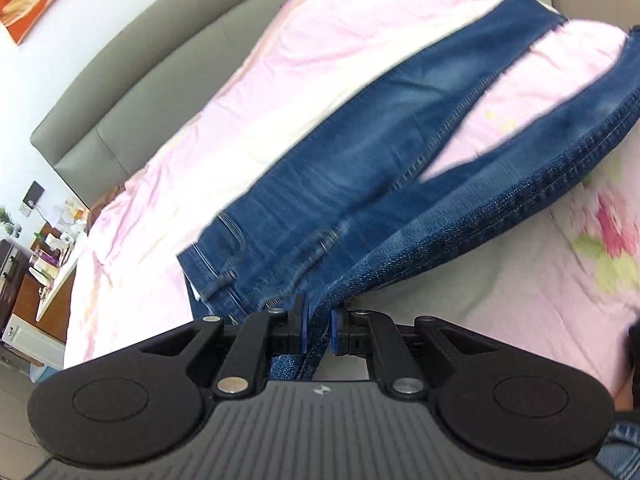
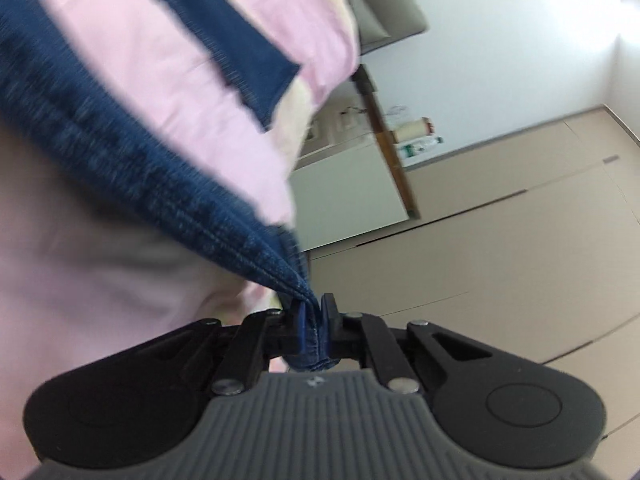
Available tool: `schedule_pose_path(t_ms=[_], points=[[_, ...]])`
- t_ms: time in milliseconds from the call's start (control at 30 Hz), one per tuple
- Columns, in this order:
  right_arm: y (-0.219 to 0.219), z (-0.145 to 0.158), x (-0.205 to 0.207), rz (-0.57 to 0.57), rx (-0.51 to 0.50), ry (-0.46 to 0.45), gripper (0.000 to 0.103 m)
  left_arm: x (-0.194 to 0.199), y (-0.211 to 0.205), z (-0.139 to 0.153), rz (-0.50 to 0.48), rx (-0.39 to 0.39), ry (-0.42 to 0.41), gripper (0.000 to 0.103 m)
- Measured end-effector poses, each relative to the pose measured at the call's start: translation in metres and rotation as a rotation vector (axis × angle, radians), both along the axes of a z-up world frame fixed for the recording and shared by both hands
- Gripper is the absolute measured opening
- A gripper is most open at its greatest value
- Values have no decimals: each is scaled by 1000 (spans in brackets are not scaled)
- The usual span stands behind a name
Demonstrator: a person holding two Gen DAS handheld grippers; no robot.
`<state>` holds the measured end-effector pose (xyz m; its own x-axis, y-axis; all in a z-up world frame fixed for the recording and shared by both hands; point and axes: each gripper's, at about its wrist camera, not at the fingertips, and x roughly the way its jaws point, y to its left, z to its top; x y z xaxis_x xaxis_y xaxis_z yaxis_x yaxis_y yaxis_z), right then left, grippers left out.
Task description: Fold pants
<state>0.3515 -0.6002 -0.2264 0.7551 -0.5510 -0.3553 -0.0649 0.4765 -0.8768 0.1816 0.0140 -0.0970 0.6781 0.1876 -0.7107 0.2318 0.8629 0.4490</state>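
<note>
1. My left gripper [image 1: 316,326] pinches the waist edge of the blue denim pants [image 1: 360,152], lifted off the pink bedsheet [image 1: 328,40].
2. Both legs trail across the bed.
3. My right gripper [image 2: 314,326] is clamped tight on a bunched denim fold, the beige floor [image 2: 500,248] beyond.

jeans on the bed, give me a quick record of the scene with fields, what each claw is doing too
garment: jeans, blue denim
surface: bed, pink cover
lay: one leg flat on the cover, the other lifted along its edge
left claw: shut on the jeans at the waist end
right claw: shut on the jeans, on a bunched bit of denim
fold: not yet made, legs apart
behind bed: grey headboard
picture quality: motion blur in both views
</note>
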Motion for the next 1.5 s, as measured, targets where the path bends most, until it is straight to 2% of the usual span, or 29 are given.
schedule_pose_path(t_ms=[167, 267, 367, 567, 733, 867, 967, 1033, 1300, 1500], points=[[18, 54, 61, -46, 36, -67, 0, 33, 13, 22, -12, 6, 9, 11], [34, 71, 103, -40, 9, -51, 0, 64, 20, 30, -28, 30, 37, 11], [50, 76, 149, -34, -29, -23, 0, 106, 29, 30, -23, 30, 77, 11], [80, 60, 251, -36, -86, 38, 0, 195, 47, 6, -24, 30, 186, 11], [107, 20, 340, -13, -167, 136, 0, 262, 59, -37, -16, 55, 289, 12], [130, -8, 389, 13, -195, 187, 0, 289, 68, -73, 2, 43, 340, 12], [140, -26, 405, 19, -225, 219, 0, 288, 70, -90, 9, 43, 335, 11], [145, -32, 408, 24, -236, 218, 0, 279, 69, -90, 5, 56, 309, 11], [141, -9, 388, 12, -256, 168, 0, 243, 72, -36, 9, 42, 172, 11], [139, 19, 381, -14, -241, 122, 0, 255, 79, -17, 36, 53, 135, 11]])
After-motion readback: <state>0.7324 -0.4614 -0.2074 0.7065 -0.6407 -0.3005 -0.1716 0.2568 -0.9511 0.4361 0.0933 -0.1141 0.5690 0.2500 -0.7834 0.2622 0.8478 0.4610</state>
